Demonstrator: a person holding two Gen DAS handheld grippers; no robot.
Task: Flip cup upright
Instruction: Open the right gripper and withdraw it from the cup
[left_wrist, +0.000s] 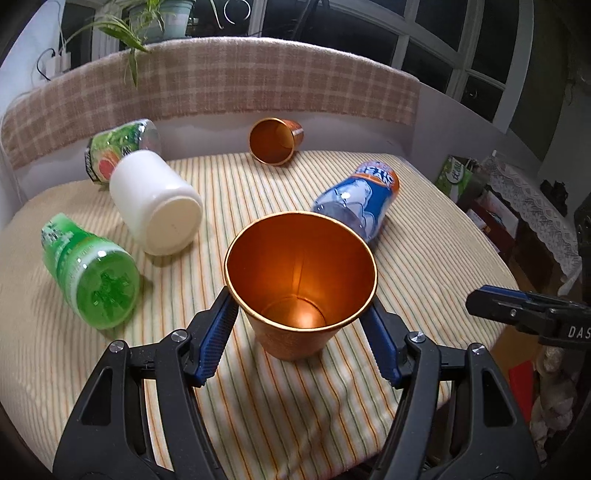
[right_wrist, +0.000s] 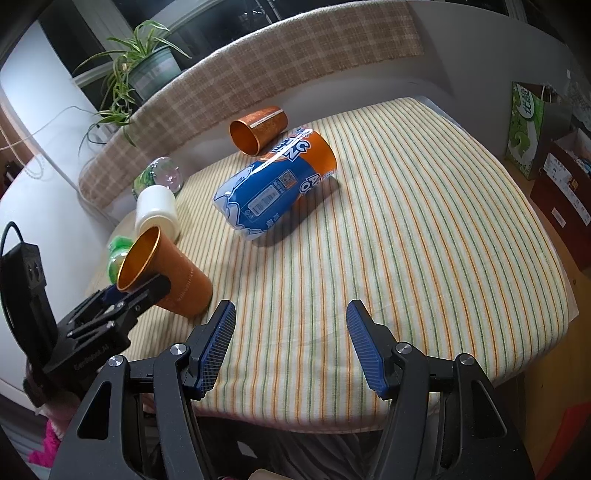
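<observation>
An orange metal cup (left_wrist: 300, 284) stands nearly upright on the striped tablecloth, mouth up, between the blue pads of my left gripper (left_wrist: 300, 314), which touch its sides just under the rim. In the right wrist view the same cup (right_wrist: 166, 275) leans left with the left gripper (right_wrist: 122, 295) around it. A second orange cup (left_wrist: 275, 140) lies on its side at the far edge; it also shows in the right wrist view (right_wrist: 258, 129). My right gripper (right_wrist: 291, 341) is open and empty above the near edge of the table.
A blue-and-orange bottle (left_wrist: 360, 197) lies on its side behind the held cup. A white jar (left_wrist: 157, 201) and two green bottles (left_wrist: 90, 271) (left_wrist: 118, 147) lie at the left. A checked sofa back (left_wrist: 221, 81) borders the far side. Boxes stand at the right (right_wrist: 561, 192).
</observation>
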